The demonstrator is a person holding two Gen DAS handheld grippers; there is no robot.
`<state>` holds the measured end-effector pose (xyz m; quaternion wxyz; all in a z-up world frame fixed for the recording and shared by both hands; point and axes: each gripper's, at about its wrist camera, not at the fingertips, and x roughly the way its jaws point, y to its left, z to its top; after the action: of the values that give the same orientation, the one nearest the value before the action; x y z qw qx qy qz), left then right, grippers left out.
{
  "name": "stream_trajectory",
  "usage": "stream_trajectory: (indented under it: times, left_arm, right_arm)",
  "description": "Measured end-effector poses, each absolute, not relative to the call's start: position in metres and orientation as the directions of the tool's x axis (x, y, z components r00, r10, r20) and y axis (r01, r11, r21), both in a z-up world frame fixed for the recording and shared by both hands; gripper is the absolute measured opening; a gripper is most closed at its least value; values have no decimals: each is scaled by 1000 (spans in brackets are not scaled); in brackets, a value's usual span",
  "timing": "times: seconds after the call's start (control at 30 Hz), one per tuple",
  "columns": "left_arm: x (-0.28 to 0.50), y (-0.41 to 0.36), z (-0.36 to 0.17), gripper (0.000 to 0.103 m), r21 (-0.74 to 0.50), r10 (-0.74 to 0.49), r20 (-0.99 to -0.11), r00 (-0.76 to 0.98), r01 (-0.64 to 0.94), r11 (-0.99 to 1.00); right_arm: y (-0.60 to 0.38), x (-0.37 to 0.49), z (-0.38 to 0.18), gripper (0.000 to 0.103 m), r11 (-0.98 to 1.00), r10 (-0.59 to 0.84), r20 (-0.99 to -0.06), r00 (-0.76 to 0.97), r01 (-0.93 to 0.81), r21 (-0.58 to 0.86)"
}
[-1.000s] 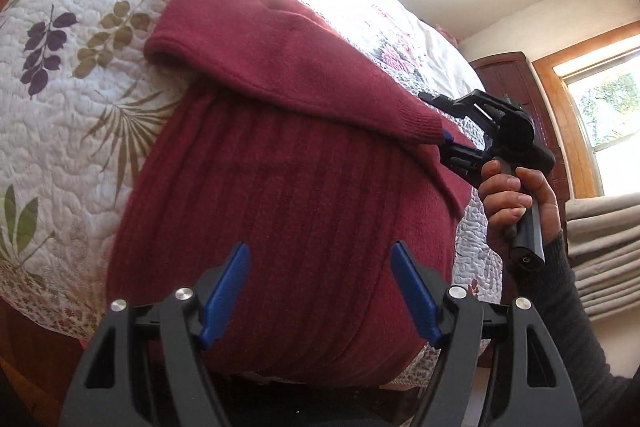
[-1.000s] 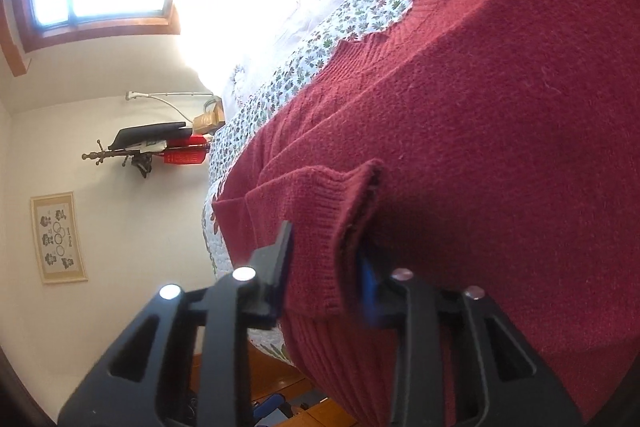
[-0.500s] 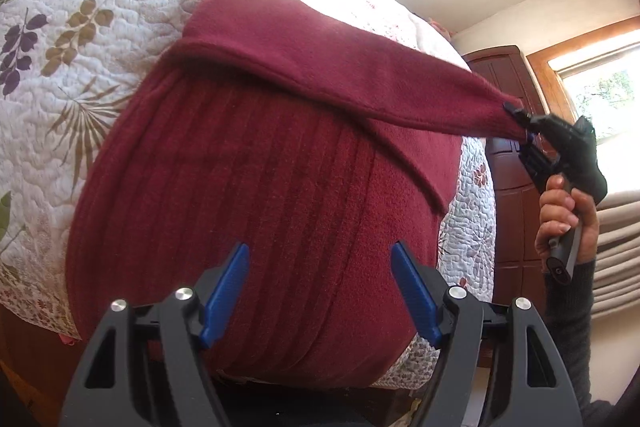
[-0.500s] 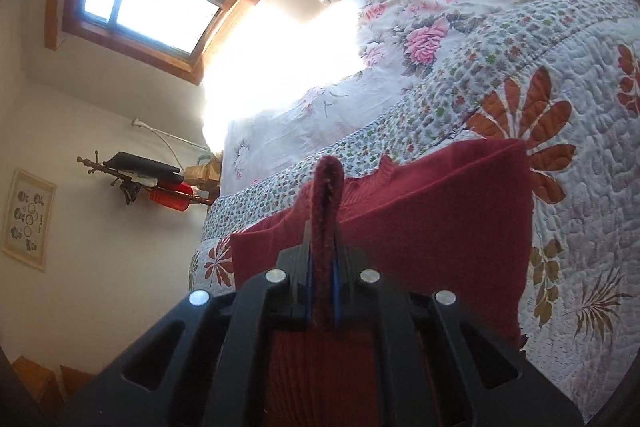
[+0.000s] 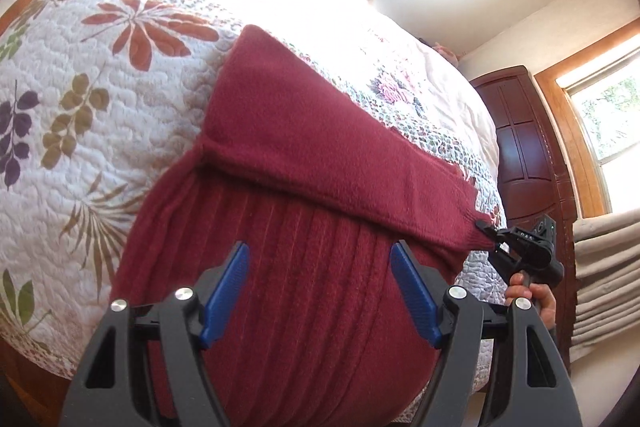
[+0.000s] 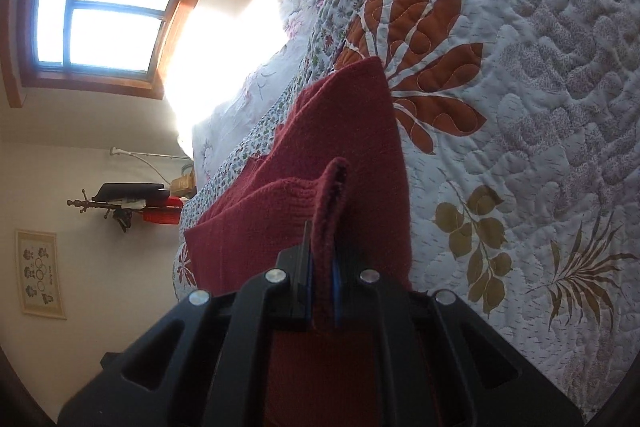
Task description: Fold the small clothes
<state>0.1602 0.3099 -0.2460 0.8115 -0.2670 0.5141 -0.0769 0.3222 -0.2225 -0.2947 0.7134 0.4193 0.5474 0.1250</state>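
Note:
A dark red knit sweater point(image 5: 304, 291) lies on a leaf-patterned quilt point(image 5: 80, 99), its ribbed hem hanging over the bed's near edge. One sleeve point(image 5: 320, 155) is pulled straight across the body toward the right. My right gripper point(image 5: 490, 233) is shut on that sleeve's cuff point(image 6: 326, 203), held by a hand point(image 5: 532, 297) beyond the bed's right side. In the right wrist view the cuff stands pinched between the right gripper point(image 6: 320, 259) pads. My left gripper point(image 5: 320, 291) hangs open above the ribbed hem, with nothing between its blue pads.
The quilt point(image 6: 520, 107) spreads wide on either side of the sweater. A dark wooden cabinet point(image 5: 520, 147) and a window stand past the bed's right side. A coat stand point(image 6: 120, 203) and a framed picture are by the far wall.
My right gripper shut on the cuff and pulled the sleeve out taut to the right, off the sweater's body. My left gripper stayed open over the hem while its view shifted slightly.

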Motion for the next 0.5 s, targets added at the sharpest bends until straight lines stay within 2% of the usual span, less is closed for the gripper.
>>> stream_trajectory:
  times: [0.2, 0.3, 0.5]
  left_arm:
    - [207, 310, -235, 73, -508, -402, -776, 486, -101, 856]
    - [230, 312, -244, 74, -512, -410, -777, 478, -100, 853]
    - [273, 332, -272, 74, -617, -510, -733, 451, -123, 777]
  right_arm:
    - [-227, 320, -301, 6, 612, 654, -664, 363, 261, 746]
    - [-236, 318, -305, 12, 626, 643, -674, 363, 259, 736]
    - [-265, 294, -288, 13, 577, 636, -633, 441, 273, 770]
